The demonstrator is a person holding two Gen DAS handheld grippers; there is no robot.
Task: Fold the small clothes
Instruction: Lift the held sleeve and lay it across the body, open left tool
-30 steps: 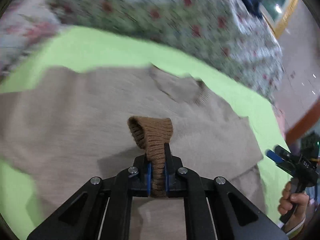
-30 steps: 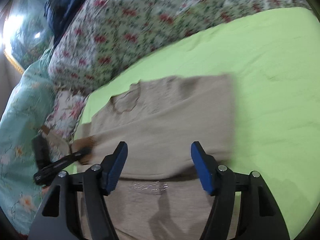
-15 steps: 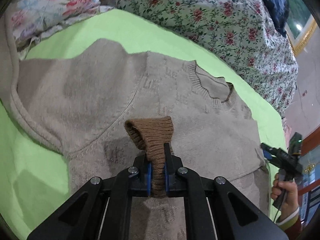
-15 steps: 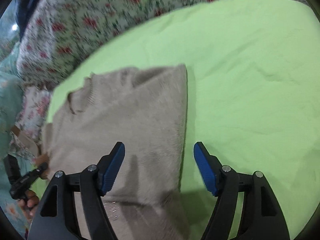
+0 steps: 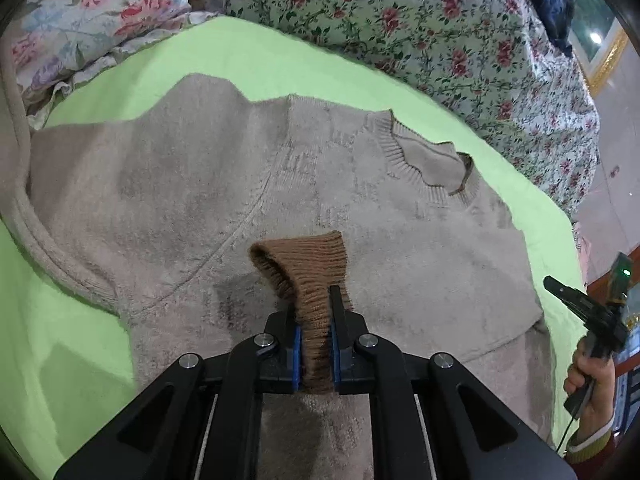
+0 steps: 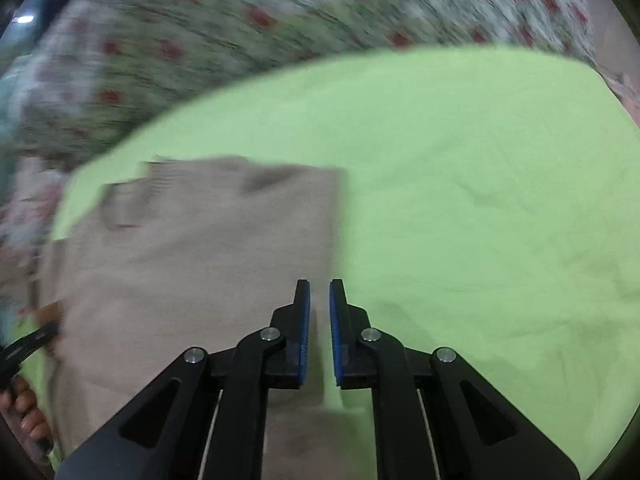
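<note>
A beige knitted sweater (image 5: 248,184) lies flat on a lime green sheet (image 5: 80,344), neckline (image 5: 432,164) toward the far right. My left gripper (image 5: 314,300) is shut on the sweater's brown ribbed cuff (image 5: 308,264) and holds it over the sweater's body. In the right wrist view, the sweater (image 6: 192,248) lies at the left. My right gripper (image 6: 319,292) has its jaws nearly together over the sweater's right edge, with nothing seen between them. The view is blurred. The right gripper also shows at the left wrist view's right edge (image 5: 568,296).
A floral quilt (image 5: 440,32) is heaped along the far side of the sheet. A patterned pillow (image 5: 88,20) lies at the far left. Open green sheet (image 6: 480,200) spreads to the right of the sweater.
My right gripper's jaws have gone from wide open to nearly together and it has swung right over the sweater's edge. My left gripper still holds the cuff, with the sweater spread beneath.
</note>
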